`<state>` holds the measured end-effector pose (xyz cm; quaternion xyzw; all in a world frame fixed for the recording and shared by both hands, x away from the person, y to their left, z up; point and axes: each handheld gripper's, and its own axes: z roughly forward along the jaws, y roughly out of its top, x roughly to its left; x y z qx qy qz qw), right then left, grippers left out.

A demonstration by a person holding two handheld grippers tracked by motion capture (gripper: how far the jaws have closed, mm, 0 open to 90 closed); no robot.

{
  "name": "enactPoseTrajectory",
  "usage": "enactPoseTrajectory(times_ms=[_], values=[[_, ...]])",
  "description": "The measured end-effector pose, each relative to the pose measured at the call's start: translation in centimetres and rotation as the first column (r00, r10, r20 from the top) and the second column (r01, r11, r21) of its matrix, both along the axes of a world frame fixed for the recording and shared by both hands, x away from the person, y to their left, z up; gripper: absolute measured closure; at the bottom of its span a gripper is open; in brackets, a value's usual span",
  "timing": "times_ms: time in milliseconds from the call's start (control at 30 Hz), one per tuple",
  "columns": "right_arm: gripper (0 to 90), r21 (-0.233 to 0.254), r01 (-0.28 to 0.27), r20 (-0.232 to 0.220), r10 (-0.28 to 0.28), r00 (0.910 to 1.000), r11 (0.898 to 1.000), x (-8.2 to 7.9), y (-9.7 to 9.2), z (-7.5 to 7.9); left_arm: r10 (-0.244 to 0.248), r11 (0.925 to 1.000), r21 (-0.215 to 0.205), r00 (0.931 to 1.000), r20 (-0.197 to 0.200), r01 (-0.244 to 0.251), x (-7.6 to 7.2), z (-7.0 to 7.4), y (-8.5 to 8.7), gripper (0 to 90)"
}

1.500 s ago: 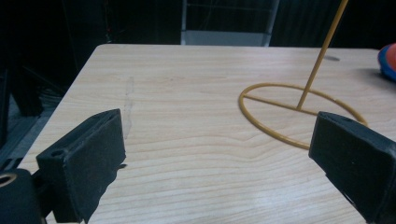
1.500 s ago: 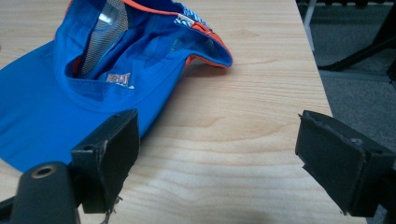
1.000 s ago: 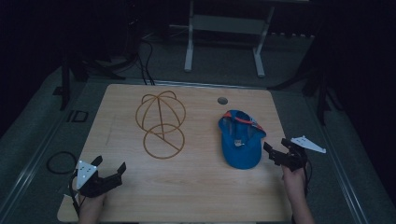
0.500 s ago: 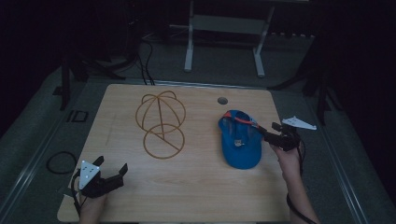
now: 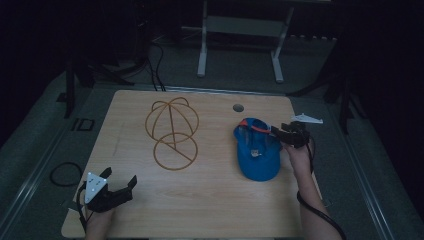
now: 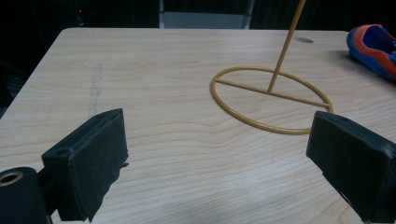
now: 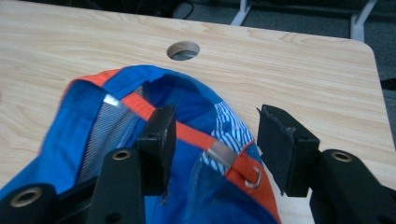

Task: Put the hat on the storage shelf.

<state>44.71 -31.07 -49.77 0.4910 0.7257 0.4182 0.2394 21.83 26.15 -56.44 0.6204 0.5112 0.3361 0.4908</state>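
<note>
Right gripper [image 7: 212, 135] is set half open over the orange strap [image 7: 196, 137] of the blue cap [image 5: 257, 150], jaws just closing, nothing gripped. Cap lies upturned at right. Left gripper [image 5: 117, 187] is held wide, empty, near left. Grasp and placement on wire stand [image 5: 171, 132] are judged outstanding.

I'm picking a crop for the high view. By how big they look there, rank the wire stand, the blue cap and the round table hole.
1. Wire stand, the widest spread, though mostly thin wire.
2. Cap, clearly smaller in outline.
3. Hole, by far the smallest.
</note>
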Motion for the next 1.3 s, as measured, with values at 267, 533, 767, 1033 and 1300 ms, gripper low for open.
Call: enactPoseTrajectory(times_ms=[267,533,767,1033,1300], values=[[47.1,-0.059,0.022,-0.036,-0.024,0.9991,0.998,2.7,1.1,-0.7,-0.015,0.9999,-0.008,0.9999,0.009,0.015,-0.1,-0.1,0.0,5.6],[44.1,-0.083,0.042,-0.1,-0.05,0.9937,0.996,5.0,1.4,-2.6,-0.01,0.9996,-0.024,0.9998,0.015,0.011,-0.2,-0.1,0.2,5.6],[41.0,-0.119,0.011,-0.147,-0.029,0.9887,0.993,5.3,2.6,-4.7,-0.003,0.9993,-0.038,0.9999,0.013,0.003,-0.2,-0.1,0.4,5.7],[37.0,-0.143,-0.021,-0.174,-0.004,0.9847,0.989,5.4,3.0,-5.7,0.003,0.9991,-0.042,0.9999,0.011,-0.002,-0.2,-0.1,0.5,5.6],[34.3,-0.193,-0.01,-0.142,-0.018,0.9897,0.981,5.2,3.4,-6.1,0.004,0.999,-0.046,0.9999,0.012,-0.003,-0.2,-0.1,0.6,5.7]])
